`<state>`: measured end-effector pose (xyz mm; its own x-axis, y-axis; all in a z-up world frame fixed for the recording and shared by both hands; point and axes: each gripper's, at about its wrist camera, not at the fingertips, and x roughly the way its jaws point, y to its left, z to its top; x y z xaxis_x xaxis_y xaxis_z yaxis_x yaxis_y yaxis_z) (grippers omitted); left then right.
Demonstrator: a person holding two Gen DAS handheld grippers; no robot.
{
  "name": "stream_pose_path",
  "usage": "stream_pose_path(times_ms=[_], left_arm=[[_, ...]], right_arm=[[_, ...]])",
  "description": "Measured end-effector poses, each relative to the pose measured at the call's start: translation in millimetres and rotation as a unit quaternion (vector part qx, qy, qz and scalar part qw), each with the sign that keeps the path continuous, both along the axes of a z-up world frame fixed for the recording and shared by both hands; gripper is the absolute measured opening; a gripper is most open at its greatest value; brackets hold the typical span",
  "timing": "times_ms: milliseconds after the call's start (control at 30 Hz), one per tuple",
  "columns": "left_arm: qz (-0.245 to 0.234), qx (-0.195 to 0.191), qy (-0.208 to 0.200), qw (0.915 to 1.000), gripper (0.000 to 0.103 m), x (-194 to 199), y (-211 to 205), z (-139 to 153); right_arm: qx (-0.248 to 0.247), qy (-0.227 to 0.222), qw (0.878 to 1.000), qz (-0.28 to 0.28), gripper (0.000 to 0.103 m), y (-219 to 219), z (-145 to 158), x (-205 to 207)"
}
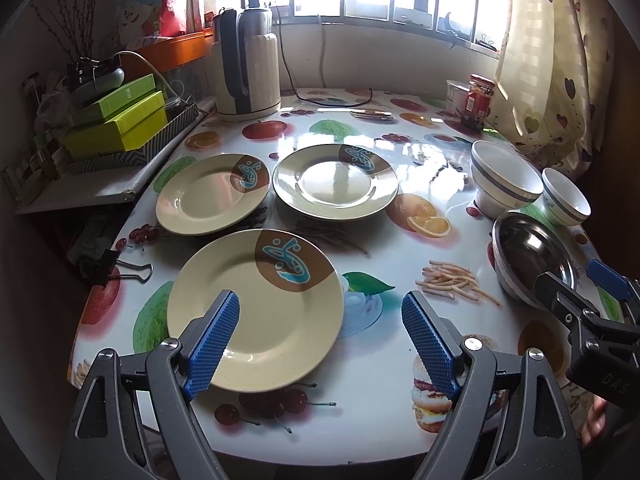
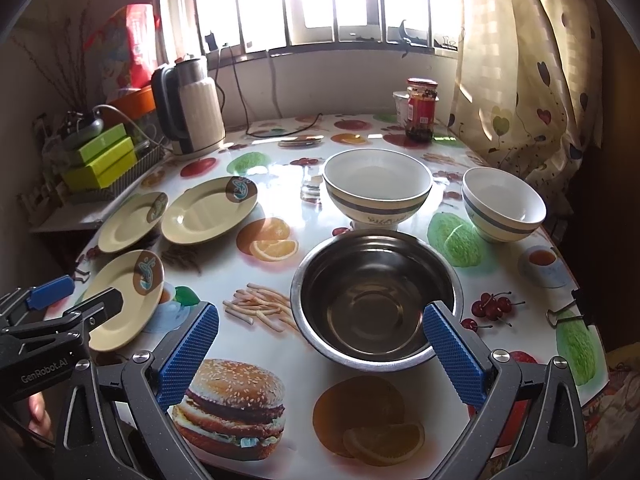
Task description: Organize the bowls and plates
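Observation:
Three cream plates with brown-and-blue motifs lie separately on the fruit-print table: a near plate (image 1: 256,308), a far-left plate (image 1: 210,194) and a far-middle plate (image 1: 336,182). My left gripper (image 1: 320,340) is open just above the near plate's right half, touching nothing. On the right stand a steel bowl (image 2: 376,296), a large white bowl with a blue band (image 2: 378,188) and a smaller matching bowl (image 2: 502,204). Over the steel bowl's near rim, my right gripper (image 2: 320,352) is open and empty.
A kettle (image 1: 246,64) and its cord stand at the back left, with green boxes (image 1: 120,120) in a tray on a side shelf. A red-lidded jar (image 2: 421,108) and a white cup sit at the back right by the curtain. Binder clips (image 1: 120,272) grip the tablecloth edges.

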<state>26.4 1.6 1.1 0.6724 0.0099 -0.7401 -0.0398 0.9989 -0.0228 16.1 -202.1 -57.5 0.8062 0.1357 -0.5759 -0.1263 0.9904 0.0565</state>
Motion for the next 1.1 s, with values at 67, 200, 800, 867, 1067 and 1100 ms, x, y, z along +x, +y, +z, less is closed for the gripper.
stream_pose_path(times_ms=[67,200,800,867,1067,1100], left_arm=[[0.000,-0.008,-0.002,1.0000,0.084,1.2,3.2,-0.3],[0.003,-0.025,-0.006,0.9997,0.084,8.0,16.3,1.3],[0.021,-0.093,0.019,0.9953,0.071,85.0,87.5,9.0],[0.019,-0.093,0.026,0.9952,0.066,94.4,86.9,4.8],[0.000,-0.099,0.047,0.9940,0.054,123.5,85.0,-2.7],[-0.002,-0.109,0.051,0.9927,0.050,129.3,86.6,-3.8]], right_arm=[[-0.002,0.002,1.000,0.002,0.103,-0.3,-2.7,1.6],[0.000,0.012,1.000,0.007,0.103,1.5,-3.5,10.1],[-0.012,0.016,1.000,0.023,0.103,48.5,24.6,92.3],[-0.010,0.022,0.999,0.025,0.103,55.5,23.5,104.6],[0.010,0.042,0.999,0.026,0.099,65.6,15.3,135.0],[0.011,0.048,0.998,0.028,0.098,67.3,13.2,140.1]])
